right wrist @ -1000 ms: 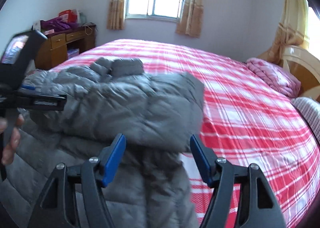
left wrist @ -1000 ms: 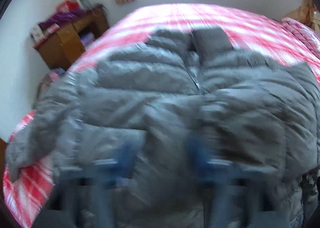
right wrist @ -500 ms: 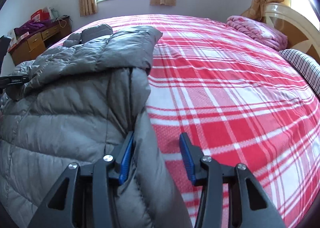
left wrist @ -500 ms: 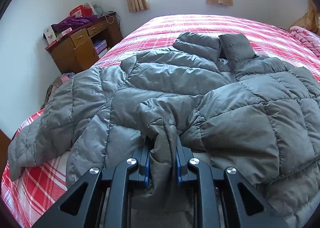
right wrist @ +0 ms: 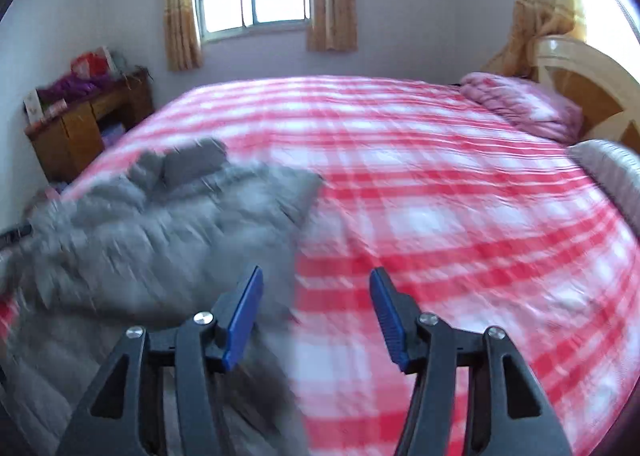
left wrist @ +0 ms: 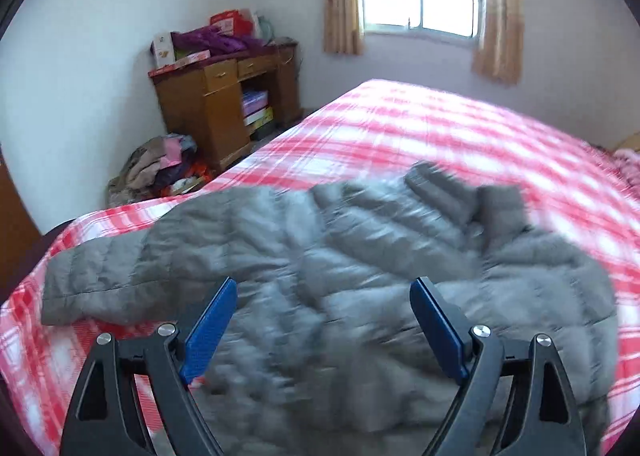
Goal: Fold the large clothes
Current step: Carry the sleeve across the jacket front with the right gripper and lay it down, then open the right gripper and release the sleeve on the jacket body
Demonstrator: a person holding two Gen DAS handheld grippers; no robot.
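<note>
A grey quilted puffer jacket (left wrist: 340,256) lies on the red and white plaid bed (left wrist: 440,136), collar toward the window, one sleeve stretched to the left. My left gripper (left wrist: 322,326) is open and empty, raised above the jacket's lower part. In the right wrist view the jacket (right wrist: 160,232) lies at the left with its right side folded in. My right gripper (right wrist: 316,316) is open and empty above the jacket's right edge and the bed (right wrist: 440,196). Both views are blurred by motion.
A wooden desk (left wrist: 224,100) with boxes and clothes stands against the left wall, with a clothes pile (left wrist: 160,168) on the floor beside it. A pink quilt (right wrist: 524,104), a striped pillow (right wrist: 612,172) and the headboard (right wrist: 580,84) are at the right.
My left gripper has let go of the jacket fold, opened wide and lifted back. My right gripper has opened wider and pulled up and away from the jacket's edge.
</note>
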